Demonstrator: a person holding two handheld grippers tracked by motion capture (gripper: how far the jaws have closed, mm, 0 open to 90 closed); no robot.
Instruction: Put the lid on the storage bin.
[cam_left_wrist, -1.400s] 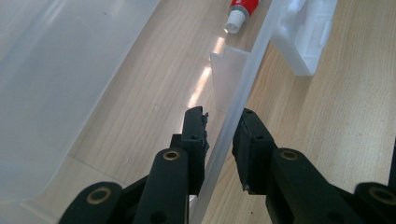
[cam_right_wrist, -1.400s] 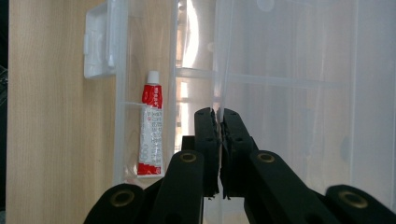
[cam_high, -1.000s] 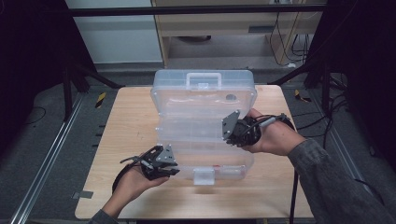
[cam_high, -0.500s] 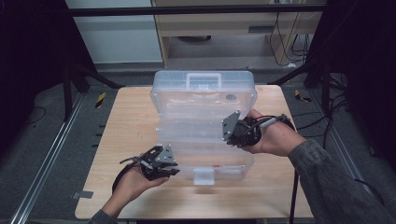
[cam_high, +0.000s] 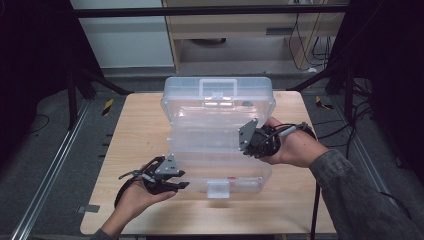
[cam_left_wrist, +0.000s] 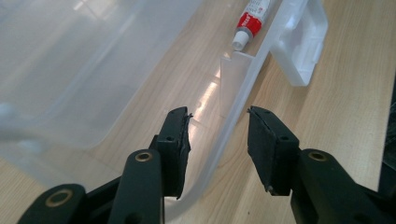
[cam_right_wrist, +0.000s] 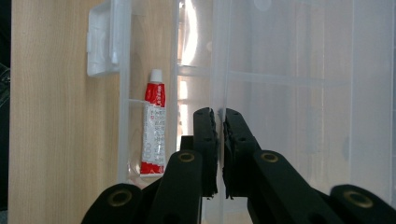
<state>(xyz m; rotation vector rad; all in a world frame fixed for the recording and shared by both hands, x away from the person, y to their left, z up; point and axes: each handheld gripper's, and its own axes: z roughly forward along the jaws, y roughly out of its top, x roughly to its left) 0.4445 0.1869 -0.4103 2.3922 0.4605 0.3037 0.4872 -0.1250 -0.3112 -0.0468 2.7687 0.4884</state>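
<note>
A clear plastic compartment box (cam_high: 220, 165) stands open on the wooden table, its lid (cam_high: 220, 107) tilted up behind it. A red and white tube (cam_right_wrist: 154, 126) lies in a front compartment, the tube (cam_left_wrist: 252, 16) also seen from its cap end. My left gripper (cam_high: 182, 179) is at the box's front left corner. Its jaws have just been opening, and the left gripper (cam_left_wrist: 217, 116) straddles the clear front wall without pressing on it. My right gripper (cam_high: 247, 142) reaches in from the right, and the right gripper (cam_right_wrist: 219, 114) is shut on a thin clear edge of the lid.
The box's white latch (cam_high: 218, 189) hangs over the front wall near the table's (cam_high: 135, 135) front edge. Bare wood lies to the left and right of the box. Dark frame posts and cables surround the table.
My left gripper's jaws look a little wider apart at the box's front corner. Both hands, the box and its lid stay where they were.
</note>
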